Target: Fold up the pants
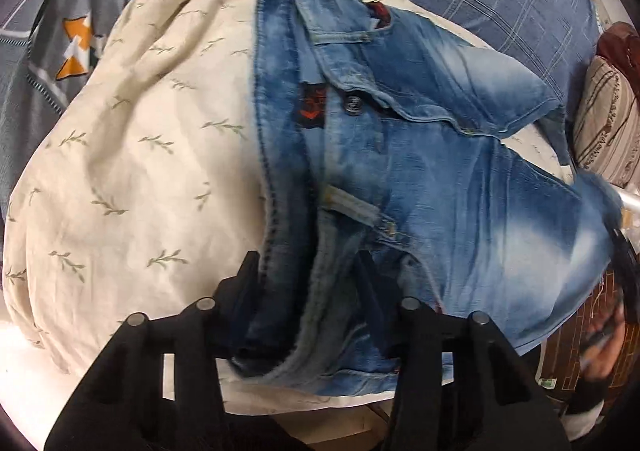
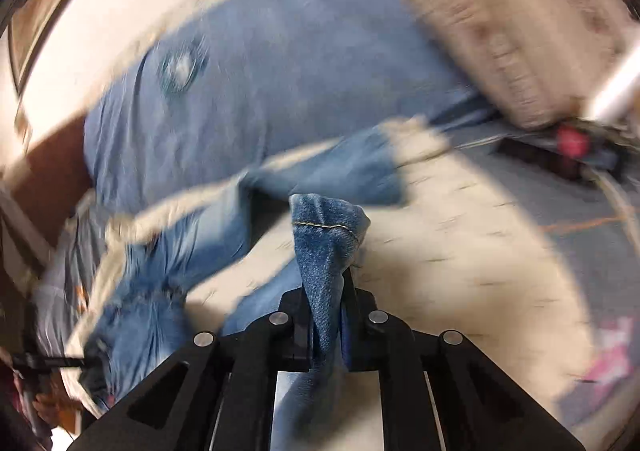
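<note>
Left wrist view: the faded blue denim jeans (image 1: 420,155) lie crumpled on a cream bedspread printed with small green sprigs (image 1: 120,155), waistband end nearest the camera. The left gripper (image 1: 308,275) has its fingers (image 1: 246,271) either side of the waistband's bunched edge; they look clamped on the thick fold, though the pads themselves are buried in cloth, so I can't be certain they bite. Over in the right wrist view, blurred with movement, the right gripper (image 2: 326,291) is clenched tight on a stitched leg hem, which stands up just beyond the fingertips while the leg trails off to the left.

The risks from here: that thick waistband could slip from the left fingers under any pull. The right fingers grip only a narrow pinch of hem, so a fast swing may twist the leg or drag the loose bedspread along.
</note>
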Demonstrator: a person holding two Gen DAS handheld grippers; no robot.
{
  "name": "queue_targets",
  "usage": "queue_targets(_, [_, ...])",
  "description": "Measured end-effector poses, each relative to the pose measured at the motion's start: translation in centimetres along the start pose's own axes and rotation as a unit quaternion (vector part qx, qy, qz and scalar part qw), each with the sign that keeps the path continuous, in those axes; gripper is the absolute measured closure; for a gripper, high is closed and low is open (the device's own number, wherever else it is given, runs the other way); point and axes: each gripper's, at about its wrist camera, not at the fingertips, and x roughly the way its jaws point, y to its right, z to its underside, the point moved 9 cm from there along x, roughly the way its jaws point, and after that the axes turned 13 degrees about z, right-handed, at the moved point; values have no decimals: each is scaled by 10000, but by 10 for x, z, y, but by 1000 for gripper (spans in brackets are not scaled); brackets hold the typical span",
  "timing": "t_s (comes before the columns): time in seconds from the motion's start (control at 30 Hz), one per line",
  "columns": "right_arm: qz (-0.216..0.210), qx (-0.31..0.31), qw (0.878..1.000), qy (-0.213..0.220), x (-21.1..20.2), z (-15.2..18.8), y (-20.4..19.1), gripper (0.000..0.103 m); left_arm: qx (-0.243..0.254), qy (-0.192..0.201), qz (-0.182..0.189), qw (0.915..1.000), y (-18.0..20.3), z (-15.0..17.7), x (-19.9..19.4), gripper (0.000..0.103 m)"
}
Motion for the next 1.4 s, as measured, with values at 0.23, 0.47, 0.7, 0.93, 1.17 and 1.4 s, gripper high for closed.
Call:
queue_targets(0.23, [659,999,9845,-1283,20,79,110,78,-16,-1,-87,10000,-13,12,4,56])
queue_targets(0.47, [869,826,9911,-585,1,20,112,40,153,448,389,9981,1,-10,-32,31])
queue_targets(0.7, [495,-90,9929,-1082,69,8,53,95,223,259,-207,9992,7,-16,5,29])
queue_targets(0.93, [747,27,9967,-327,49,-36,60,101,420,637,-199,9969,24,-24,-7,37])
queue_targets(1.17, [677,1167,9878,-784,56,-3,114,91,697,411,-531,9953,17,-13,15,37])
queue_targets(1.4, [296,1248,9845,-1198,49,43,119,55,840,534,-671,9928,21,-8,13,33])
